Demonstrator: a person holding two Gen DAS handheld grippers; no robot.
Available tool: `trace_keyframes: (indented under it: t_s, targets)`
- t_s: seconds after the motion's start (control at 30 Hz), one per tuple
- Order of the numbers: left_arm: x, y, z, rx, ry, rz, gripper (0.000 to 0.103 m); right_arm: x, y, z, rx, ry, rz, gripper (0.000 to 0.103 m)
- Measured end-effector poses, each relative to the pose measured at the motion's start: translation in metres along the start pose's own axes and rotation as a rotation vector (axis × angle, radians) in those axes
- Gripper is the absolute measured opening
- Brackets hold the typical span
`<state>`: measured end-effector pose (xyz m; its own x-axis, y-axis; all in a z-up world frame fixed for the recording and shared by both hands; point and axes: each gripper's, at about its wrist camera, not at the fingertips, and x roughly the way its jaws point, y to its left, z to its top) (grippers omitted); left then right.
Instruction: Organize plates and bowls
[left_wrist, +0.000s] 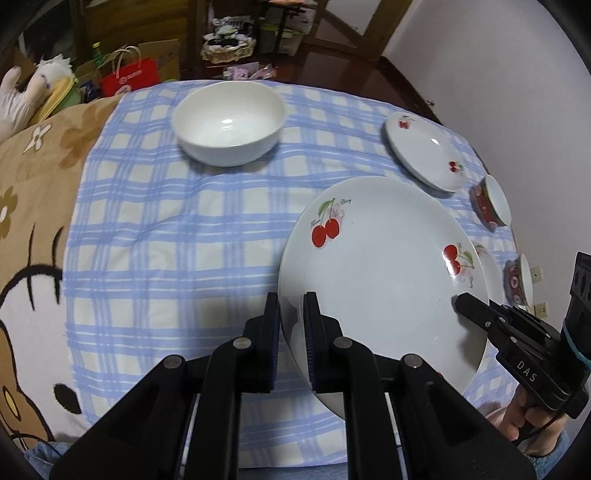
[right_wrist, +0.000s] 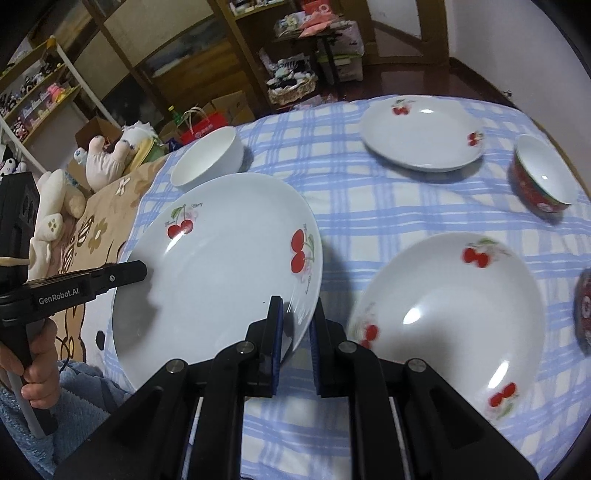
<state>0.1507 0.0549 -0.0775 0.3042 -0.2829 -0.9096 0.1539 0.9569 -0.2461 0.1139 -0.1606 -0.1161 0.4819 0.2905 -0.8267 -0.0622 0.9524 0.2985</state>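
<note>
**Two-gripper carry of large cherry plate**

Left wrist: left gripper (left_wrist: 291, 317) pinches large cherry plate (left_wrist: 380, 266) at its near rim, clear of checked cloth (left_wrist: 166, 240).

Right wrist: right gripper (right_wrist: 297, 325) clamps the opposite rim. Judgement: keep both hands level, moving together.

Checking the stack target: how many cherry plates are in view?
3. One plate held at its rim by both grippers, one lying near the right gripper, one at the far side. None look hidden.

A red gift bag (left_wrist: 130, 78), a plush toy (right_wrist: 107, 157) and a wicker basket (right_wrist: 291, 91) sit beyond the table.
</note>
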Motion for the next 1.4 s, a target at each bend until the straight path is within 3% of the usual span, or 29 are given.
trace_keyframes:
  t_s: [0.53,0.87,1.2,1.4]
  targets:
    - [-0.002,-0.069,-0.004,0.071,-0.004,-0.025,0.012,-0.053,-0.052,-0.018,0.078,-0.069,-0.007,0.014]
    - [0.016,-0.122,-0.01,0.14,0.014,-0.06,0.012,-0.078,-0.096,-0.035,0.144,-0.099,-0.06,0.014]
    - [0.042,-0.162,-0.016,0.221,0.063,-0.101,0.012,-0.078,-0.139,-0.056,0.239,-0.075,-0.101,0.015]
    - [0.063,-0.17,-0.027,0.224,0.108,-0.075,0.012,-0.069,-0.152,-0.07,0.266,-0.05,-0.107,0.015]
